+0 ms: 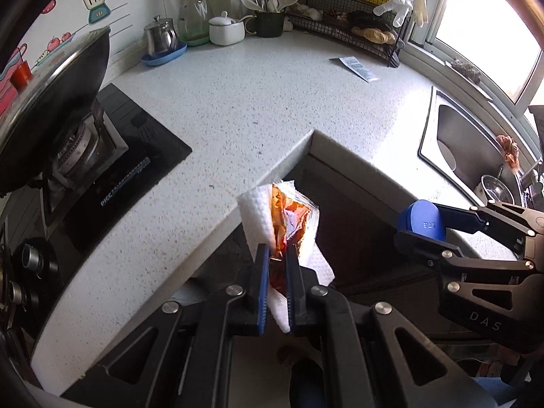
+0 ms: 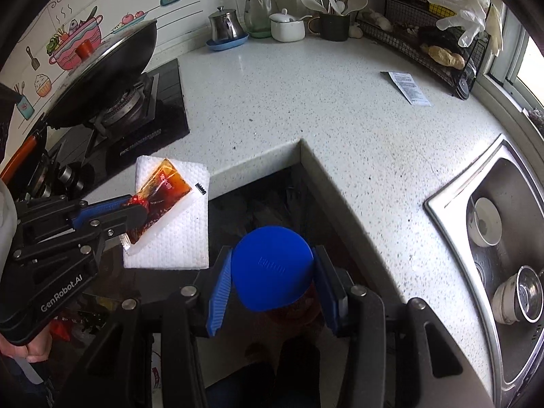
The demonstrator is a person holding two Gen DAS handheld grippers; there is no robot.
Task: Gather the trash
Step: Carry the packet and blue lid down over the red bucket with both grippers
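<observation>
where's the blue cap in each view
Left wrist: blue cap at right of centre, between the right gripper's fingers.
Right wrist: blue cap at bottom centre, between its own fingers.
Shared landmark: the flat grey packet on the counter by the wire rack.

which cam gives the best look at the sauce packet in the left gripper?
Right wrist view: the sauce packet shows flat-on against the paper towel, side-on to the left gripper clamping both. The left wrist view shows the packet edge-on and crumpled, its lower part hidden between the fingers.
</observation>
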